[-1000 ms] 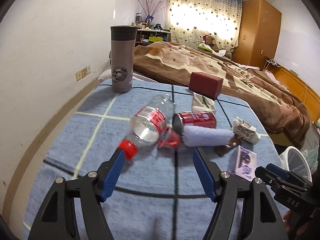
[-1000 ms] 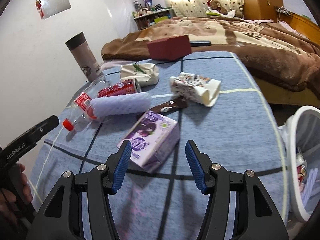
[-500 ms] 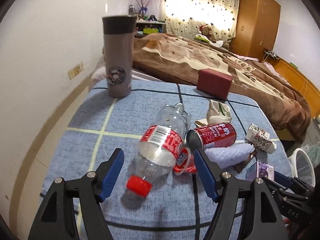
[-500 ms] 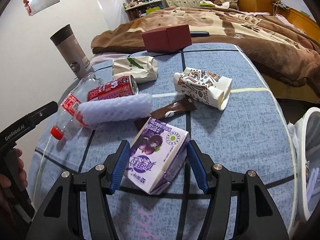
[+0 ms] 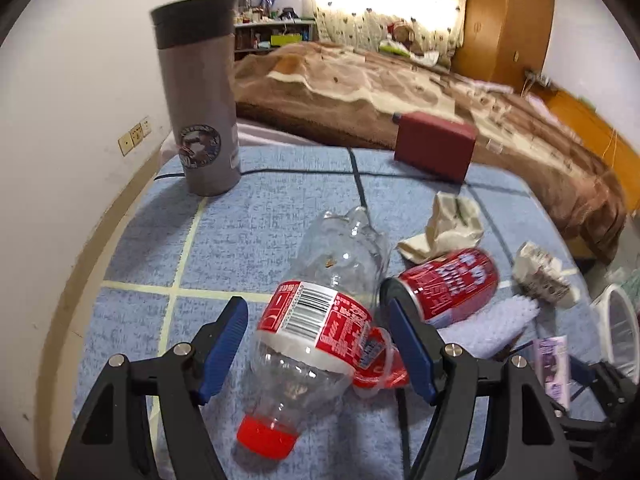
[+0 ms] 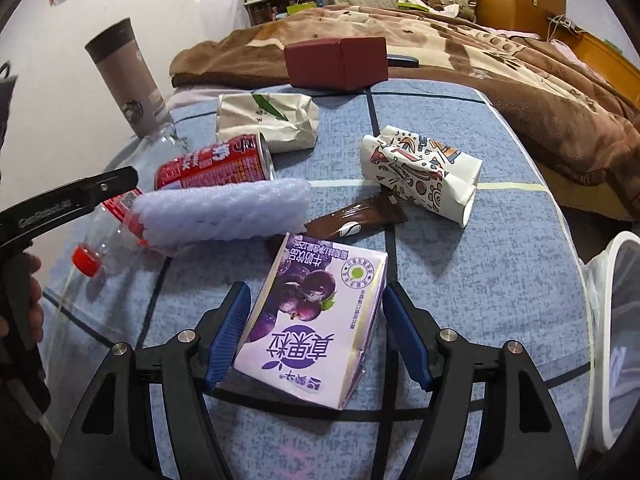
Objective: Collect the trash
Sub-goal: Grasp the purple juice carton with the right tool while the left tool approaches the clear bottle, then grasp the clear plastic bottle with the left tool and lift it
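Note:
A clear plastic bottle [image 5: 340,256] with a red label and red cap lies on the blue checked cloth [image 5: 260,216]. My left gripper [image 5: 315,314] stands open astride it, and the pads do not touch it. A red can [image 5: 444,284] lies just right of the bottle. In the right wrist view a purple milk carton [image 6: 312,320] lies between the fingers of my right gripper [image 6: 315,294]. Its jaws are opening and the pads stand off the carton's sides.
A white foam sleeve [image 6: 224,212], brown sachet [image 6: 356,220], crushed paper cup [image 6: 420,176] and paper bag [image 6: 268,120] litter the cloth. A grey tumbler [image 5: 196,100] and dark red box [image 5: 434,152] stand at the back. A white bin [image 6: 616,320] sits off the right edge.
My left gripper has moved forward until the bottle lies between its fingers. My right gripper has come forward over the purple carton and its jaws have spread wider.

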The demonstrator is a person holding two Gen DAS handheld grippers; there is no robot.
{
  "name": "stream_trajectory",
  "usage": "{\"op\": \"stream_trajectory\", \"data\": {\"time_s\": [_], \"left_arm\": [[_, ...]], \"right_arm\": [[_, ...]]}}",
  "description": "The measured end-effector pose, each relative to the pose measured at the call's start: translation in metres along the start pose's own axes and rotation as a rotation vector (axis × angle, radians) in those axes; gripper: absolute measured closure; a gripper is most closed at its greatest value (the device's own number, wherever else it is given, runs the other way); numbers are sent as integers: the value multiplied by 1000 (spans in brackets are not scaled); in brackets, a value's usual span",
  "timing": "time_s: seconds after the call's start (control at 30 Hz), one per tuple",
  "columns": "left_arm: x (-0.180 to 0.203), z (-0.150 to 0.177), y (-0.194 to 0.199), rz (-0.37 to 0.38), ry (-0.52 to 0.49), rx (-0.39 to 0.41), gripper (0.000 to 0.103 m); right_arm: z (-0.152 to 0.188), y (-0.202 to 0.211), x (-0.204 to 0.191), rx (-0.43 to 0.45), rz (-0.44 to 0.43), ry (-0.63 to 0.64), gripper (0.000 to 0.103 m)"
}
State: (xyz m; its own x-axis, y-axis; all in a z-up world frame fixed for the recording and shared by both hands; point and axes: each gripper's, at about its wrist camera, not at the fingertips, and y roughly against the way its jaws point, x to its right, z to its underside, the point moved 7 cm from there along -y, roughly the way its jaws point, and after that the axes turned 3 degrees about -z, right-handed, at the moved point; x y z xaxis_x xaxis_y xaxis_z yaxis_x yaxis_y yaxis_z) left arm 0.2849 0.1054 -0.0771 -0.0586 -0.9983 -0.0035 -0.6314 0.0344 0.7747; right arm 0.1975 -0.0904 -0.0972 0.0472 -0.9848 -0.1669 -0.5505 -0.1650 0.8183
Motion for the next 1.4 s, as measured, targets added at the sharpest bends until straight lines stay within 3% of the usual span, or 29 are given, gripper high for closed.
{"op": "stream_trajectory", "data": {"time_s": [0.2,0.43,0.57,1.4], "left_arm": [[2,1,-14,8,0,-30,29],[3,-1,-19,38,19,-34,32],[6,-1,-18,44,18,-33,33],[4,19,40,25,84,70,34]], "right_arm": [[5,-4,6,-17,23,13,33],[0,2,11,28,39,14,33],[1,3,12,33,30,1,45],[1,25,20,119,-6,12,46]]}}
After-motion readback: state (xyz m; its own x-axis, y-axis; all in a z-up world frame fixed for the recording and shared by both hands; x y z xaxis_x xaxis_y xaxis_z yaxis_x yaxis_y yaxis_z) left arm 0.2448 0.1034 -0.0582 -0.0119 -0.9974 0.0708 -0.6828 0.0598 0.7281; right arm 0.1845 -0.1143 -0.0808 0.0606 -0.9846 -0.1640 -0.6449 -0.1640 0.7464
